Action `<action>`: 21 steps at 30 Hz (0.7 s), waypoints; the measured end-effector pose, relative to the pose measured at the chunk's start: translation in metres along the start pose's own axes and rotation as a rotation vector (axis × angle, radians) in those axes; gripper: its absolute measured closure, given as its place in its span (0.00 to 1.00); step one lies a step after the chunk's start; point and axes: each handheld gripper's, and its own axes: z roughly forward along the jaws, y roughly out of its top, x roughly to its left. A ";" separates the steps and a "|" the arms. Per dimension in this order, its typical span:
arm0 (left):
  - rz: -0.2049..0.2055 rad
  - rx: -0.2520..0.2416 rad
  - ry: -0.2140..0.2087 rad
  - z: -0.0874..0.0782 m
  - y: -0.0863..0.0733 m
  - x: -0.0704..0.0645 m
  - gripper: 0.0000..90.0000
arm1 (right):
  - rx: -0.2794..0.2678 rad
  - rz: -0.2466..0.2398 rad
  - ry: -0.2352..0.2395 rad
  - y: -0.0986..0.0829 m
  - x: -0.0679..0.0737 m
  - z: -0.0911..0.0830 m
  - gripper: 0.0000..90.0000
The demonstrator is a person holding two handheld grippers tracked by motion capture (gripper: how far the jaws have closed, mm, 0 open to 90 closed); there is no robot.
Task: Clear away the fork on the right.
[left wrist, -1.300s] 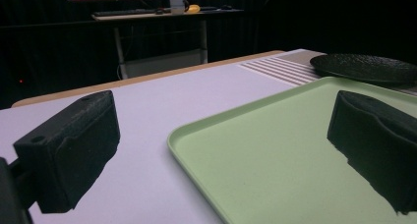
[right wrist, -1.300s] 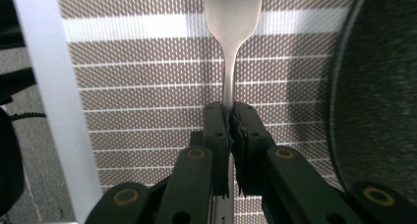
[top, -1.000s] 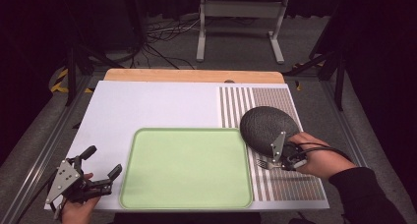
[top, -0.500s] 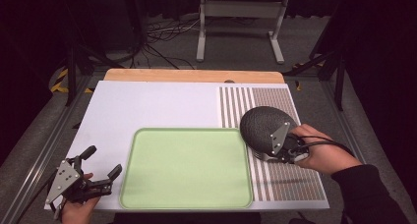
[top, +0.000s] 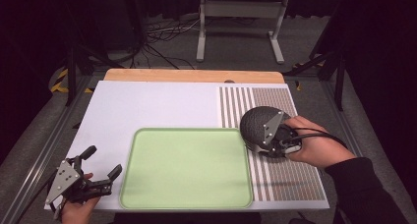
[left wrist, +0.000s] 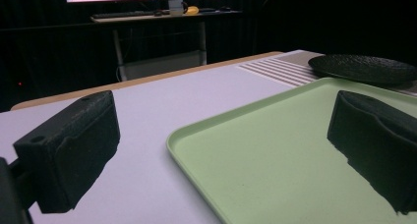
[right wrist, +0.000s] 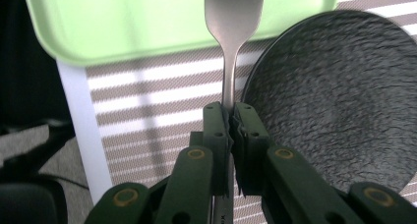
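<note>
One metal utensil point(right wrist: 231, 42) in right claw point(right wrist: 230, 117)

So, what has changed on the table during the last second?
The right gripper, shut on a metal utensil, moved away from the person along the striped mat and now is over the dark plate. The left gripper, open, and the green tray stayed in place.

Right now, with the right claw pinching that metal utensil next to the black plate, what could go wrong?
The right claw grips only the thin handle of the metal utensil, so it could pivot or slip out. The dark plate lies close beside the claw; a sideways swing could knock it. The green tray has a raised rim the utensil could catch on.
</note>
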 end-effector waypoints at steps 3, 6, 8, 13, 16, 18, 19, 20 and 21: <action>0.000 0.000 0.000 0.000 0.000 0.000 0.00 | -0.020 0.061 0.015 0.007 0.000 -0.001 0.94; 0.001 -0.001 0.003 0.000 0.000 0.000 0.00 | -0.030 0.114 0.022 0.015 0.000 -0.003 0.94; 0.002 -0.002 0.003 0.000 0.000 0.000 0.00 | -0.039 0.142 0.026 0.020 0.000 -0.003 0.94; 0.002 -0.005 0.002 0.000 0.000 0.000 0.00 | -0.048 0.188 0.002 0.036 0.002 -0.002 0.94; 0.003 -0.006 0.001 0.000 0.000 0.000 0.00 | -0.050 0.244 -0.007 0.043 0.002 0.000 0.94; 0.003 -0.006 0.002 0.000 0.000 0.000 0.00 | -0.053 0.275 -0.007 0.047 0.002 0.001 0.95; 0.001 -0.006 0.001 0.000 0.000 0.000 0.00 | -0.052 0.294 -0.004 0.050 0.002 0.002 0.95; 0.001 -0.007 0.002 0.000 0.000 0.000 0.00 | -0.057 0.311 -0.006 0.052 0.002 0.003 0.94; 0.001 -0.006 0.001 0.000 0.000 0.000 0.00 | -0.068 0.330 -0.011 0.054 0.002 0.004 0.95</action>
